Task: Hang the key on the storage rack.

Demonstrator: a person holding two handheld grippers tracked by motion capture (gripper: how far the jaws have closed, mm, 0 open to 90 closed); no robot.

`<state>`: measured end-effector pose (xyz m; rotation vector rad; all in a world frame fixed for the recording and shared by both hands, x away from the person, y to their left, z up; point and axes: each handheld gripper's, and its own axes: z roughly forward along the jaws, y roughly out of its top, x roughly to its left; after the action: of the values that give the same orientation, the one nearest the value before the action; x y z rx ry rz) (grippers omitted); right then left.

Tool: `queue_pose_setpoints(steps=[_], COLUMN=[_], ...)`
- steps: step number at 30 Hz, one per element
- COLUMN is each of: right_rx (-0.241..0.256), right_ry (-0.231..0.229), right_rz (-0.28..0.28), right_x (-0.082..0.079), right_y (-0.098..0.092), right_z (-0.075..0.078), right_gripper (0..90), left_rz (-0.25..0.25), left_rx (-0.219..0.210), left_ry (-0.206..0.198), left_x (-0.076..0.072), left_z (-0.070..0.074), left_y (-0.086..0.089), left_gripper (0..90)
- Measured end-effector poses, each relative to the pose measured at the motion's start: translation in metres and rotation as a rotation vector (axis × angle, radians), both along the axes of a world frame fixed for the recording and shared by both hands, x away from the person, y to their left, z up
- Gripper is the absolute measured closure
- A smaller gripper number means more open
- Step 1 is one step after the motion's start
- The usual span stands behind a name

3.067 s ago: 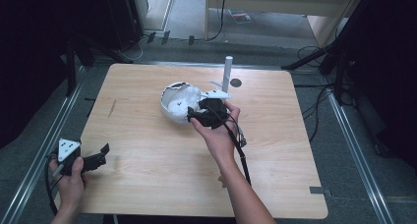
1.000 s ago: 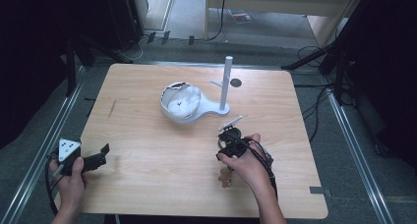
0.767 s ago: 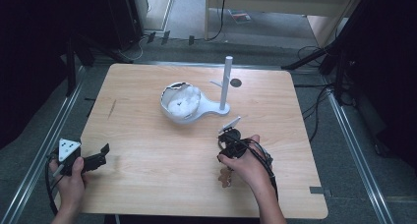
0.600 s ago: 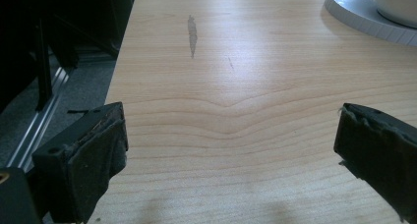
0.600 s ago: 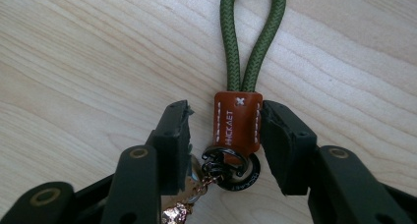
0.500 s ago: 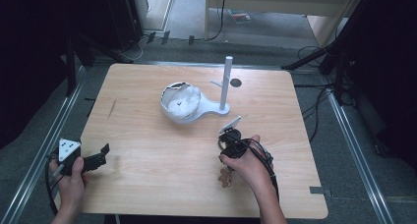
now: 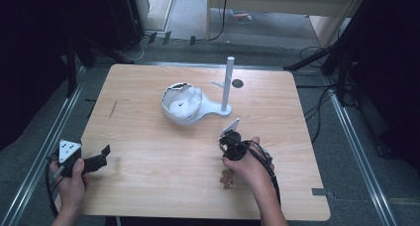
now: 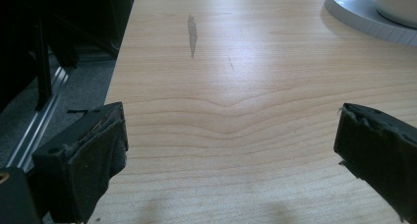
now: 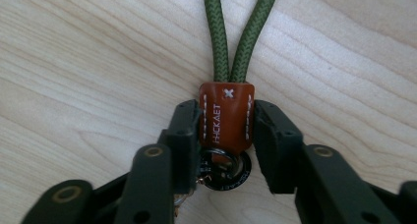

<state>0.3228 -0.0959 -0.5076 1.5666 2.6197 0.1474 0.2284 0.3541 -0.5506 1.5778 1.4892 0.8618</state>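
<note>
The right gripper (image 9: 226,128) has its fingers clamped on the brown leather tab (image 9: 226,117) of a green-corded keyring lying on the bench (image 7: 148,186), while the left gripper (image 8: 231,150) rests wide open and empty at the bench's near left edge.

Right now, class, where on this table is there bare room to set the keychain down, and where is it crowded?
Bare wood runs between the left gripper and the right gripper, and along the table left of the white stand. It is crowded around that stand and at the right gripper, whose jaws clamp the keychain.

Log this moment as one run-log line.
right gripper: shut on leather tab of green cord loop | left gripper: open, idle | white stand: untouched
</note>
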Motion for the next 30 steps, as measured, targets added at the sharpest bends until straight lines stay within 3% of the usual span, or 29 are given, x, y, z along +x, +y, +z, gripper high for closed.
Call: queue_pose_setpoints(steps=[12, 20, 30], right_rx=[-0.005, 0.020, 0.008], right_ry=[0.007, -0.025, -0.058], right_rz=[-0.005, 0.000, -0.010], right_x=[0.000, -0.005, -0.006], right_y=[0.001, -0.002, -0.011], right_z=[0.000, 0.000, 0.001], right_gripper=[68.2, 69.3, 70.0], left_rz=[-0.001, 0.000, -0.004], left_rx=[0.002, -0.002, -0.001], left_ry=[0.000, 0.001, 0.003], left_x=[0.000, 0.000, 0.000], left_z=[0.000, 0.000, 0.000], left_y=[0.000, 0.000, 0.000], left_gripper=[0.4, 0.4, 0.4])
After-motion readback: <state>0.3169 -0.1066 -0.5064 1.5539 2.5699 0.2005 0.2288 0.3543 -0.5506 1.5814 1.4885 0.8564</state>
